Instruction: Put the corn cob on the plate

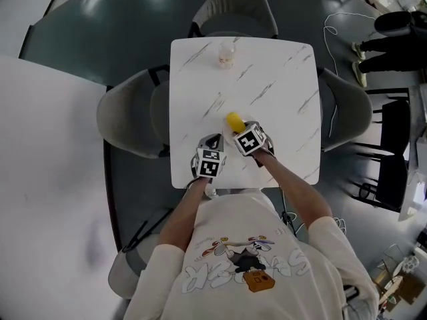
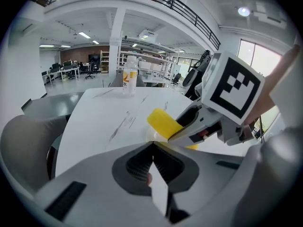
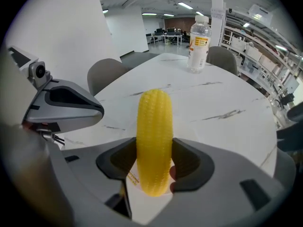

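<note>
A yellow corn cob (image 1: 233, 121) (image 3: 154, 141) stands up between the jaws of my right gripper (image 1: 236, 128) (image 3: 154, 161), which is shut on it a little above the white marble table (image 1: 280, 85). In the left gripper view the corn cob (image 2: 163, 123) shows just past my left gripper (image 2: 151, 144), with the right gripper's fingers (image 2: 191, 122) around it. My left gripper (image 1: 211, 142) sits close beside the right one near the table's front edge, jaws closed with nothing between them. No plate can be made out on the white tabletop.
A clear plastic bottle (image 1: 226, 53) (image 3: 198, 38) stands near the table's far edge. Grey chairs stand at the left (image 1: 130, 115), right (image 1: 347, 109) and far side (image 1: 233, 5). The person holding the grippers sits at the near edge.
</note>
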Available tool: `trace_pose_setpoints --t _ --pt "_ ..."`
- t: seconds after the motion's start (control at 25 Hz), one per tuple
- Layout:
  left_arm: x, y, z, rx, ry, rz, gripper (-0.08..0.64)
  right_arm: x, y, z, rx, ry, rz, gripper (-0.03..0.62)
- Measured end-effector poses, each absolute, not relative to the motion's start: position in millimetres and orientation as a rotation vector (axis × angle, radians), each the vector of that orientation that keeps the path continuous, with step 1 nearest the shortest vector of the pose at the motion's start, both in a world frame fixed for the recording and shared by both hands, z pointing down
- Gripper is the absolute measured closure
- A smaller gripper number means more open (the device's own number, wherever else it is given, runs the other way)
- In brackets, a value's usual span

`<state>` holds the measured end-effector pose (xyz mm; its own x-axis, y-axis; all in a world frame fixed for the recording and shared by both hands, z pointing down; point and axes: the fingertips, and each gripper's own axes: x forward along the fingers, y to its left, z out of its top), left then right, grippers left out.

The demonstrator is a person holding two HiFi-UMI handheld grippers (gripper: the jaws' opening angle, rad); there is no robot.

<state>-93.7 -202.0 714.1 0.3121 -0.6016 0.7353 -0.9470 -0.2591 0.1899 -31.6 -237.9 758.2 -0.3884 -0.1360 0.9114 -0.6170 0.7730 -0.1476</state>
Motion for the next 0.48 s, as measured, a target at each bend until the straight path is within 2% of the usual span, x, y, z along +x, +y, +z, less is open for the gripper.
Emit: trace_pose_setpoints --t 0.48 --pt "-92 -197 721 1.976 -1.294 0.714 0.554 -35 -240 771 0.59 -1.843 0.628 0.37"
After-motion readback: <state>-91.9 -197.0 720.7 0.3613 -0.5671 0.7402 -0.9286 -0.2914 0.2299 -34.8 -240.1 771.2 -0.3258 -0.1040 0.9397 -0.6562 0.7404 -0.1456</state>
